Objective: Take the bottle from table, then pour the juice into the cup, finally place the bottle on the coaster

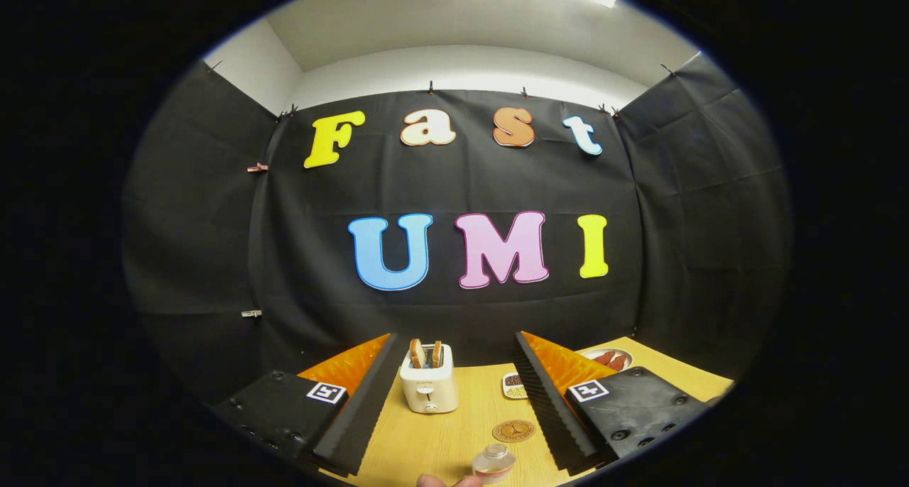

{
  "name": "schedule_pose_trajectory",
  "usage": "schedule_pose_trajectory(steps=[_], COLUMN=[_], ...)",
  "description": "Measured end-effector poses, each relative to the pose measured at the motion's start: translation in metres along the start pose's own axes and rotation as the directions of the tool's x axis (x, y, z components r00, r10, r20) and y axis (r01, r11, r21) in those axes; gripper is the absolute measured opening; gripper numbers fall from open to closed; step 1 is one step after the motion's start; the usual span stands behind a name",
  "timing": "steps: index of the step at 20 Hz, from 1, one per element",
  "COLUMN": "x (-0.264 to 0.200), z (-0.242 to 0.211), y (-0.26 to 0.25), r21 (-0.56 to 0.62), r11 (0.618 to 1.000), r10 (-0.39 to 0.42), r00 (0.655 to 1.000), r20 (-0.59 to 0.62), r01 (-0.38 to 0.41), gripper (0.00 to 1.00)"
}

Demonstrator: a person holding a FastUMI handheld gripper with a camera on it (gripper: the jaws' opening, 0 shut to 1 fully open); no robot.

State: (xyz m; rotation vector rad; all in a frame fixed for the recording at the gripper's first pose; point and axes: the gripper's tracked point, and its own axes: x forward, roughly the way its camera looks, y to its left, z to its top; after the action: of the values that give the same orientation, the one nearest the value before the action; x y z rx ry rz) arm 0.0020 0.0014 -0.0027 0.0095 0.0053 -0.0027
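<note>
My gripper (454, 336) is open wide, held above the wooden table (419, 444) with nothing between its fingers. Low between the fingers, close to me, stands a small clear bottle (493, 462) seen from above, with a little reddish liquid in it. A round brown coaster (513, 430) lies just beyond the bottle, close to the right finger (550, 395). A person's fingertips (444, 481) rest on the table right beside the bottle.
A white toaster (428, 387) with two slices of toast stands farther back between the fingers. A small dish (513, 385) sits to its right, and a plate (609, 360) with red food lies beyond the right finger. Black cloth walls close the booth.
</note>
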Motion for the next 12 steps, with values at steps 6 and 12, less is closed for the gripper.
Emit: schedule_pose_trajectory(steps=[6,12], x=[-0.0013,-0.0047], z=[0.0026,0.0004], y=[-0.0008,0.0001], r21=[0.005,0.010], r11=[1.000,1.000], r10=[-0.001,0.008], r00=[1.000,1.000], r20=[0.007,0.017], r01=[0.001,-0.008], gripper=[0.97,0.97])
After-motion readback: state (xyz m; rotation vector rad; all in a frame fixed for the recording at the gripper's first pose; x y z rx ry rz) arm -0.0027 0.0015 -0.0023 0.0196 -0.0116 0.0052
